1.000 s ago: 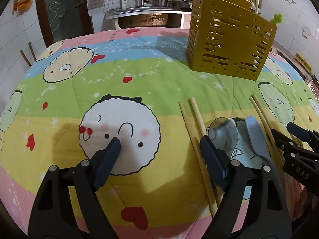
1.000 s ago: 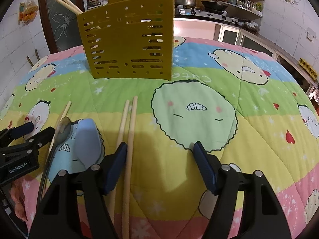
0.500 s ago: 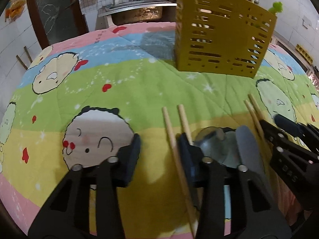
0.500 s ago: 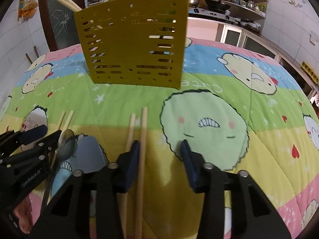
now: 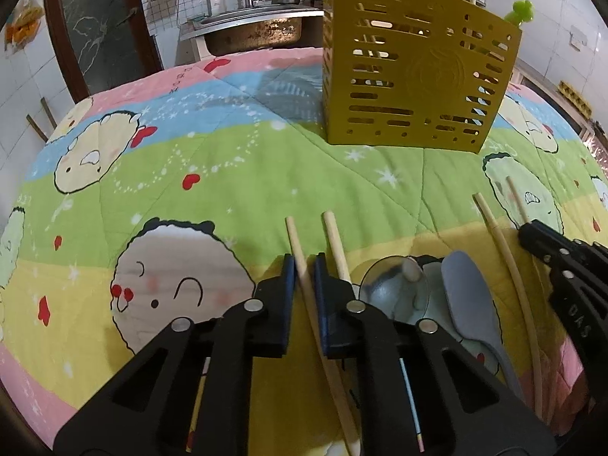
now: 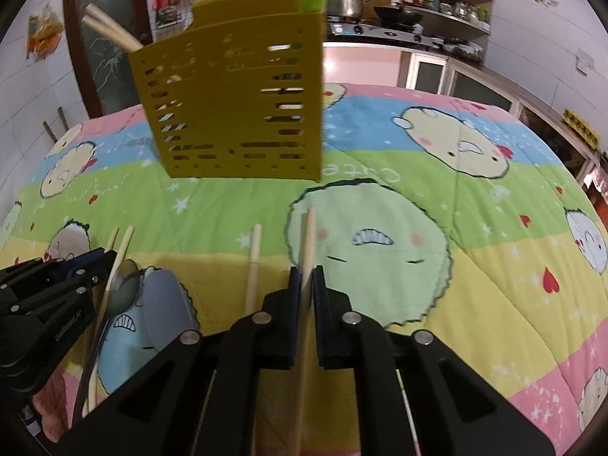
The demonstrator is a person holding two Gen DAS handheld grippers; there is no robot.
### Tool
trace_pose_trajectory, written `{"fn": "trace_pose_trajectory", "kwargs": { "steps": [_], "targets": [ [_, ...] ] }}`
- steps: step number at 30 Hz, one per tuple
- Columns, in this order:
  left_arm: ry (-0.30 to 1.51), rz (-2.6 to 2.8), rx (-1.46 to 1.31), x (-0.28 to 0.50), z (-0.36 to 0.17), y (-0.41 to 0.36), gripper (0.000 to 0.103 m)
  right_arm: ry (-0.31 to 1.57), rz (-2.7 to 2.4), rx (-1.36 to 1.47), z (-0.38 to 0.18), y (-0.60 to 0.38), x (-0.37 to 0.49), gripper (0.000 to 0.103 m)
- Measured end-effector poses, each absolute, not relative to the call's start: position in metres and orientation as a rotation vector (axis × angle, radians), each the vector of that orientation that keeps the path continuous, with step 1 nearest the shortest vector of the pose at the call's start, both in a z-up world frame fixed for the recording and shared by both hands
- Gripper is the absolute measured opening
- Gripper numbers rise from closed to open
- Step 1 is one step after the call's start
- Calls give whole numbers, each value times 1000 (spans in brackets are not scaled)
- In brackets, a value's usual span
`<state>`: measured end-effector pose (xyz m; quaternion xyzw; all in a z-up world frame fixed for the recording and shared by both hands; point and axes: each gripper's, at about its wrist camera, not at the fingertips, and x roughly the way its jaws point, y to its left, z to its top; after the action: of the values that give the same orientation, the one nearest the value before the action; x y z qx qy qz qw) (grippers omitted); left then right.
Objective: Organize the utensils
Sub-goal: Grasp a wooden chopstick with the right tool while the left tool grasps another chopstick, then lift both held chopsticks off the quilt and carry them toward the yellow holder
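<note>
Chopsticks are the story right now, two of them pinched at once! The left gripper (image 5: 303, 266) has its jaws narrowed onto one wooden chopstick (image 5: 300, 250), its tip poking out toward the far side, while that stick's partner (image 5: 336, 247) lies loose just to the right, beside the metal spoon (image 5: 395, 288) and the grey spatula (image 5: 469, 304) on the cartoon quilt (image 5: 228, 174). Over in the right wrist view, the right gripper (image 6: 307, 277) is clamped just as tight on another chopstick (image 6: 309, 235), with its loose mate (image 6: 254, 262) lying just to the left.

The yellow slotted holder (image 6: 235, 106) stands on the far side of the quilt, a couple of chopsticks (image 6: 110, 30) already leaning out of its left corner.

Here's the danger, folks. Each stick seems gripped partway along, so a long tail hangs behind the jaws; on the lift it could pivot or slide out of those smooth pads. The two grippers sit close together, so rising together risks a knock. And on the drop, a tilted stick may catch the holder's rim, or nudge this light holder over on the soft quilt.
</note>
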<state>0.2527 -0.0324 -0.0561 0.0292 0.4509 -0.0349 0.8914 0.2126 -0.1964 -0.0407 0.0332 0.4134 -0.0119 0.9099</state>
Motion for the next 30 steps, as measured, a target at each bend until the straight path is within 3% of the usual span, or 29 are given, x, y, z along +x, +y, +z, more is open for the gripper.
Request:
{"fn": "trace_pose_trajectory", "kwargs": {
  "steps": [15,30],
  "targets": [
    [929,-104,60,260,-57,-30,9,925,-54,22,-50,-194,228,6],
    [864,-112,44,249,-47,-29,7,852,-32,120,-39,-205,212,6]
  ]
}}
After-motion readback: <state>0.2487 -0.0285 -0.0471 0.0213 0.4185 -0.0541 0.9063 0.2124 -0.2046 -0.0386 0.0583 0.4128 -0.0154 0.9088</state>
